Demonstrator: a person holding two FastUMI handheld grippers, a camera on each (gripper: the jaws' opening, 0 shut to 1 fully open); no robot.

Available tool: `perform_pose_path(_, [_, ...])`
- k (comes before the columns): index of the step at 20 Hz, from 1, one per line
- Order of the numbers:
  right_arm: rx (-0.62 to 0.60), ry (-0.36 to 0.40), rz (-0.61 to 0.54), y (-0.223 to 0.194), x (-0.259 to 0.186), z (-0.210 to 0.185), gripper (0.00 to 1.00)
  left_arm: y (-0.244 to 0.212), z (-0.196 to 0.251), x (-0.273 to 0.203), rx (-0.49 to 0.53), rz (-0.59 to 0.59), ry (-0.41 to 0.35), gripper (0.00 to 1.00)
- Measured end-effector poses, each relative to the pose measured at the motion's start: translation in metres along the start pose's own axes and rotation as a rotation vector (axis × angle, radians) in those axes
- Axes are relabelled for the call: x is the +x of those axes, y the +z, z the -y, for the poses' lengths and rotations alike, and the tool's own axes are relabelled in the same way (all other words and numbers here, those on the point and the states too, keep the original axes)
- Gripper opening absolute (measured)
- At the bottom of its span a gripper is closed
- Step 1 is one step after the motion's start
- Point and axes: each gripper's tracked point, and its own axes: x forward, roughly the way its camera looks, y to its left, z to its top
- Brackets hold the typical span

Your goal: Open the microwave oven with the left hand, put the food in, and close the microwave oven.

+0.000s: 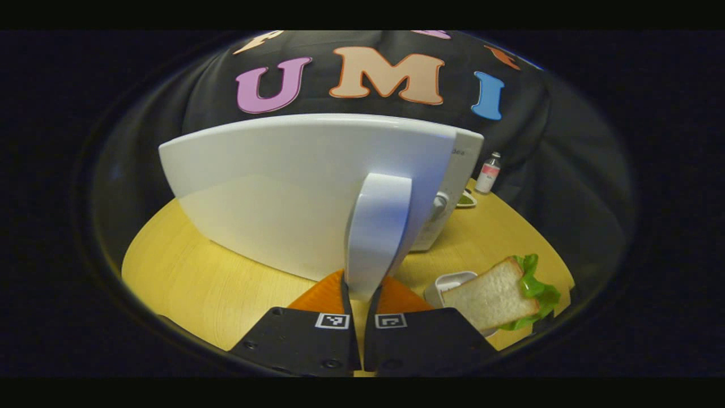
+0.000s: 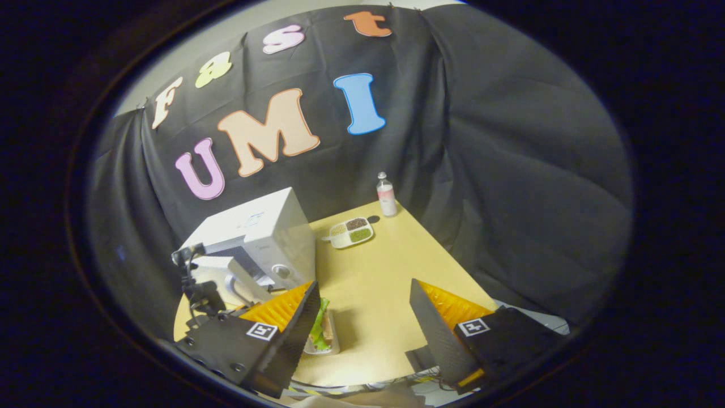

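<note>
In the left gripper view my left gripper (image 1: 362, 292) is shut on the white microwave door handle (image 1: 378, 226). The white door (image 1: 283, 187) stands swung open toward me and hides the oven's inside. Beside it shows the microwave's control panel with a knob (image 1: 440, 205). A sandwich (image 1: 495, 294) of white bread and lettuce lies in a small white dish (image 1: 451, 281) at the lower right. In the right gripper view my right gripper (image 2: 363, 283) hangs open above the table with nothing in it. The sandwich (image 2: 320, 326) lies just below its left finger. The microwave (image 2: 255, 232) stands to the left.
On the round yellow wooden table (image 2: 391, 266), a divided tray of grains (image 2: 351, 232) and a small bottle (image 2: 386, 195) stand at the back, to the right of the microwave. Black cloth walls close in the booth. Cables lie by the table's near edge (image 2: 362, 385).
</note>
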Motion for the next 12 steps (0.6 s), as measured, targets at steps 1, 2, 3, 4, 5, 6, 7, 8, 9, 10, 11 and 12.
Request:
perform_pose_path(1, [-0.014, 0.012, -0.014, -0.003, 0.004, -0.002, 0.92, -0.005, -0.006, -0.010, -0.008, 0.001, 0.003, 0.02])
perform_pose_path(2, [-0.028, 0.027, -0.024, -0.006, 0.008, -0.005, 0.92, -0.010, -0.010, -0.018, 0.007, -0.003, 0.009, 0.02])
perform_pose_path(3, [-0.038, 0.048, -0.027, -0.005, 0.010, -0.010, 0.99, -0.015, -0.015, -0.025, 0.032, -0.003, 0.019, 0.05])
perform_pose_path(4, [-0.047, 0.070, -0.032, -0.007, 0.010, -0.016, 0.99, -0.019, -0.021, -0.032, 0.050, -0.002, 0.032, 0.05])
perform_pose_path(5, [-0.055, 0.091, -0.040, -0.008, 0.011, -0.023, 0.99, -0.022, -0.026, -0.037, 0.049, -0.007, 0.043, 0.08])
perform_pose_path(6, [-0.063, 0.112, -0.047, -0.011, 0.013, -0.030, 0.99, -0.026, -0.030, -0.044, 0.033, -0.011, 0.052, 0.10])
perform_pose_path(7, [-0.070, 0.131, -0.055, -0.014, 0.013, -0.035, 0.99, -0.028, -0.035, -0.048, 0.012, -0.012, 0.061, 0.12])
perform_pose_path(8, [-0.079, 0.148, -0.064, -0.018, 0.014, -0.041, 0.99, -0.031, -0.039, -0.055, -0.017, -0.016, 0.066, 0.16])
perform_pose_path(9, [-0.087, 0.163, -0.072, -0.021, 0.016, -0.046, 0.99, -0.030, -0.044, -0.060, -0.042, 0.004, 0.075, 0.19])
perform_pose_path(10, [-0.095, 0.176, -0.082, -0.024, 0.017, -0.049, 0.99, -0.030, -0.052, -0.065, -0.056, 0.010, 0.093, 0.24])
perform_pose_path(11, [-0.103, 0.187, -0.089, -0.026, 0.018, -0.052, 0.99, -0.030, -0.061, -0.070, -0.063, 0.018, 0.121, 0.31])
perform_pose_path(12, [-0.112, 0.197, -0.097, -0.029, 0.019, -0.055, 0.99, -0.029, -0.069, -0.077, -0.070, 0.027, 0.141, 0.49])
